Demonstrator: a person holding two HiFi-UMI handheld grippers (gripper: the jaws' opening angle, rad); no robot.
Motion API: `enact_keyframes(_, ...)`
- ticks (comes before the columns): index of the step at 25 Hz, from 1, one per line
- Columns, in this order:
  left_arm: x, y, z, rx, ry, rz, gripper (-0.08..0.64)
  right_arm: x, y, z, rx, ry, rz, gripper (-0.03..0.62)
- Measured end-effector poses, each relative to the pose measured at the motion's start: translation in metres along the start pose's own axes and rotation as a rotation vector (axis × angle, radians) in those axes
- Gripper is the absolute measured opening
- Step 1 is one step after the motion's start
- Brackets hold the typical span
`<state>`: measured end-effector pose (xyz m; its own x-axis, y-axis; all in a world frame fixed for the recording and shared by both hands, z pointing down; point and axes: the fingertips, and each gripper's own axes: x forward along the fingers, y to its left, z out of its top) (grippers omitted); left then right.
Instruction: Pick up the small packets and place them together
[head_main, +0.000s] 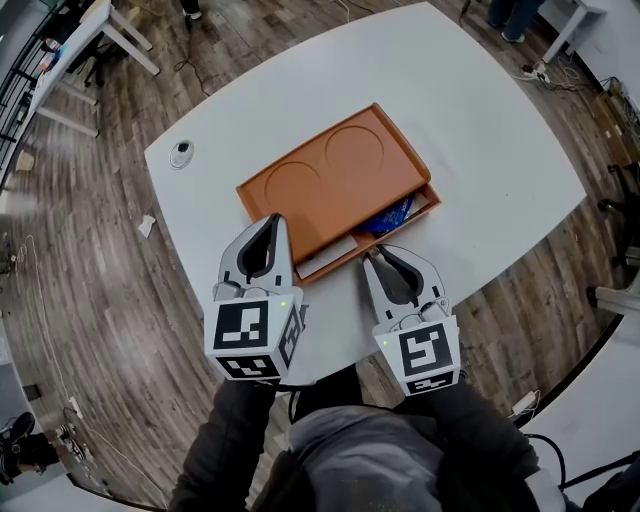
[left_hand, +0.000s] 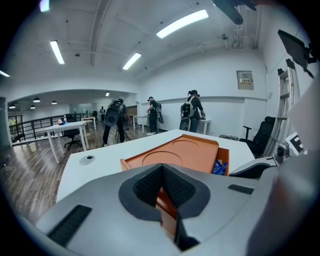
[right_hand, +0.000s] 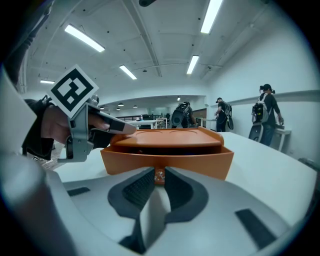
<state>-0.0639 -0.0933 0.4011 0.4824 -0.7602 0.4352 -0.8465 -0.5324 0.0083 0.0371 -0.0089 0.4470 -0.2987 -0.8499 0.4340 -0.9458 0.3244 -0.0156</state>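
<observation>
The right hand-held gripper is clenching the knob on the drawer just ahead. The left hand-held gripper is sitting clenched and empty at the corner of the orange box.

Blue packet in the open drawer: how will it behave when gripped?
The blue packet looks thin and crumpled, so probably floppy and light. Its shiny film may slip. Partly tucked under the box top, it is likely awkward to pinch.

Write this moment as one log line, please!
left gripper: jaws shut, tip at orange plastic box corner | right gripper: jaws shut on small drawer knob | drawer: partly open, blue packet inside
</observation>
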Motion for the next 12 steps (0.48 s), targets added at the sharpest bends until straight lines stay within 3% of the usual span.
enact_keyframes(12,0.0015,0.0019,0.0004,0.017,-0.013,0.026,-0.003,-0.0003,0.0003,-0.0001,0.005,-0.003,0.012,0.064)
